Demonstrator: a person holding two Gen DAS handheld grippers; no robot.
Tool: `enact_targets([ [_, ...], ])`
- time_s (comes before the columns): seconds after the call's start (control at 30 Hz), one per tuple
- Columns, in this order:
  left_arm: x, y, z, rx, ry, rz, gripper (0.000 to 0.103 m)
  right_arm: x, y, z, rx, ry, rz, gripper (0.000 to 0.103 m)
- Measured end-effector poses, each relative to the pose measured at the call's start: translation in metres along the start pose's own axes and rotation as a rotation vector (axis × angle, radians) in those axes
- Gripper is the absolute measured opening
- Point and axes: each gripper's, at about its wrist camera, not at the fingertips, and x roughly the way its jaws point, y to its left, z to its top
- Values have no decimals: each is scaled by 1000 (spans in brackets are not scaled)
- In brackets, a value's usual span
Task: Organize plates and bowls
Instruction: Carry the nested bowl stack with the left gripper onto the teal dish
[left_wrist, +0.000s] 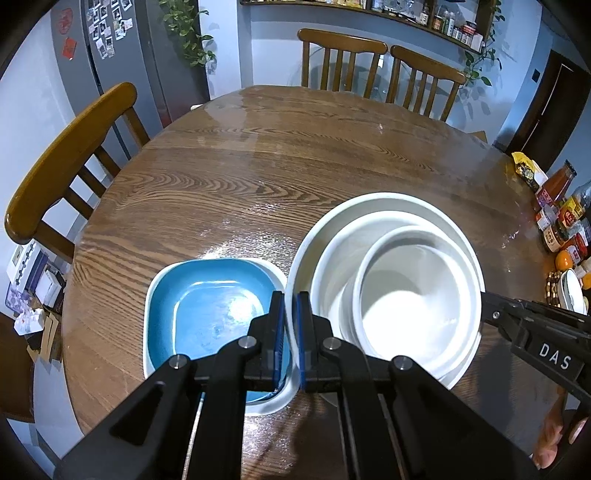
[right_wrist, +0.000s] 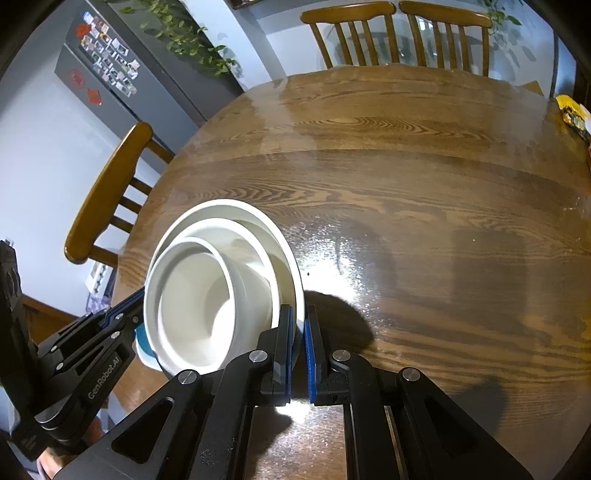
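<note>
At lower centre of each view, my left gripper and right gripper each pinch opposite rims of the nested white bowls, steadying them just right of the blue dish, probably for stacking.

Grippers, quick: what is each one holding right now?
Left gripper: closed on the left rim of the largest white bowl.
Right gripper: closed on the same bowl's right rim.
</note>
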Motion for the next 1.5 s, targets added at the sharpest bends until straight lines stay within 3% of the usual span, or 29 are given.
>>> enact_targets([
  [0.83,-11,47,-5,-89,-11,60,1,20,51,9,-98,37,37,10],
  [1.5,6,100,-9,-172,46,107,1,65,89,17,-147,126,74,10],
])
